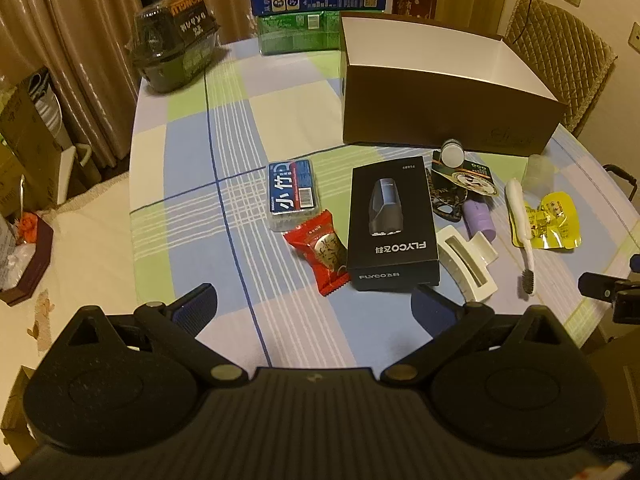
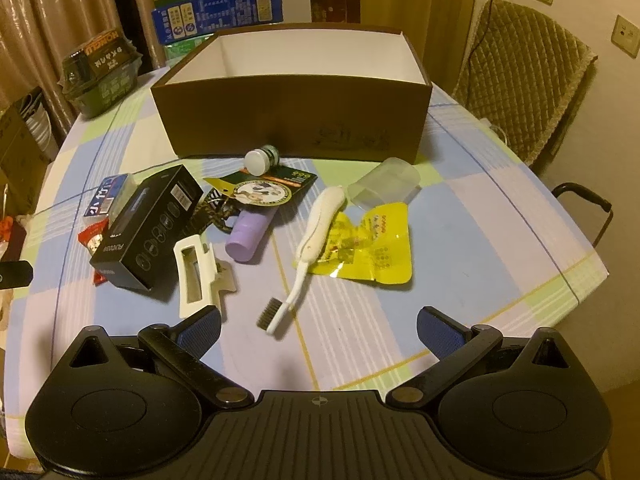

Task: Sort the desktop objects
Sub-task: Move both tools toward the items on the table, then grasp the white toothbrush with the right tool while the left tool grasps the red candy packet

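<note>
The bench (image 2: 500,216), under a checked cloth, carries a brown box (image 2: 292,114), open on top with a white inside that looks bare as far as the right wrist view shows. In front of the box the small things lie scattered. A black carton (image 1: 391,222) lies flat, left of centre, with a blue pack (image 1: 293,192) and a red sachet (image 1: 320,249) just beside it. A white clip (image 2: 197,274) lies touching the carton's near corner. A toothbrush (image 2: 310,246) rests across a yellow packet (image 2: 372,246), bristles toward the camera. A purple tube (image 2: 250,234) lies partly under a round-printed card (image 2: 262,190), and a white-capped bottle (image 2: 260,160) lies against the box's front wall. A clear cup (image 2: 384,186) lies tipped nearby. The left claw (image 1: 316,306) hangs above the cloth, fingers wide apart, holding nothing. The right claw (image 2: 320,324) likewise hangs spread and bare.
</note>
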A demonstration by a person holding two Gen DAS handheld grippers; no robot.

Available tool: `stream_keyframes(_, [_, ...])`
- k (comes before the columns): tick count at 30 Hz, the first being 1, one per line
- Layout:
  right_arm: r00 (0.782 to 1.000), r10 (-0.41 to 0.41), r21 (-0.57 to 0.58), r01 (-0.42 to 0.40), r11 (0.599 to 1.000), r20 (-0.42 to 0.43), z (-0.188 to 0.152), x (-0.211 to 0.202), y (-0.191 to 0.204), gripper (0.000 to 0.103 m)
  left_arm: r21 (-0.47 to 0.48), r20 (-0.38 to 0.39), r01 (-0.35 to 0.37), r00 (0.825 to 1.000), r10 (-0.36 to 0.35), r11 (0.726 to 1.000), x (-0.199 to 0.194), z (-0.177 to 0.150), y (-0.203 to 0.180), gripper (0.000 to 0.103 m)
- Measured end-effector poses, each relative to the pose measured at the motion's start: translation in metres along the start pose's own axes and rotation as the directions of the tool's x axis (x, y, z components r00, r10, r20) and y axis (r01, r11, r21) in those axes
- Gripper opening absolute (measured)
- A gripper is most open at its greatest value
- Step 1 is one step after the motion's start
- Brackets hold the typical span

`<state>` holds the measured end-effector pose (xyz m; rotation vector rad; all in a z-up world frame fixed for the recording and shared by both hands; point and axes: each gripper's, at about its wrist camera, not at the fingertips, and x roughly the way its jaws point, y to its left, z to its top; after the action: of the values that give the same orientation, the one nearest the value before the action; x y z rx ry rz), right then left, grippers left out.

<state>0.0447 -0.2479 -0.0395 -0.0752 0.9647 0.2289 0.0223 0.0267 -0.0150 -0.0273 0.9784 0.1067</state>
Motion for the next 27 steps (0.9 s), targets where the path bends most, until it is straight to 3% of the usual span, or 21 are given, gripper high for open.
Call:
stream_keyframes(14, [0.999, 0.034, 0.016, -0.034, 0.999, 0.001, 0.011, 0.018, 0.003, 0.101, -0.041, -0.011, -0.028, 1.000, 0.027, 0.999, 0.017, 0.007, 0.013, 0.102])
stream_keyframes(24, [0.998, 0.056, 0.087, -0.058, 0.994, 0.032, 0.015, 0.042, -0.001, 0.101, -0.068, 0.001, -0.046, 0.999, 0.046, 0.997, 0.036, 0.015, 0.024, 0.102])
stream_keyframes(26, [0.998, 0.054, 0.089, -0.058, 0.994, 0.039, 0.016, 0.045, -0.002, 0.100, -0.075, 0.000, -0.050, 0.999, 0.050, 0.996, 0.040, 0.016, 0.026, 0.102])
stream_keyframes(27, [0.998, 0.051, 0.086, -0.054, 0.995, 0.043, 0.016, 0.046, -0.002, 0.093, -0.076, 0.001, -0.049, 0.999, 0.049, 0.996, 0.042, 0.017, 0.027, 0.102])
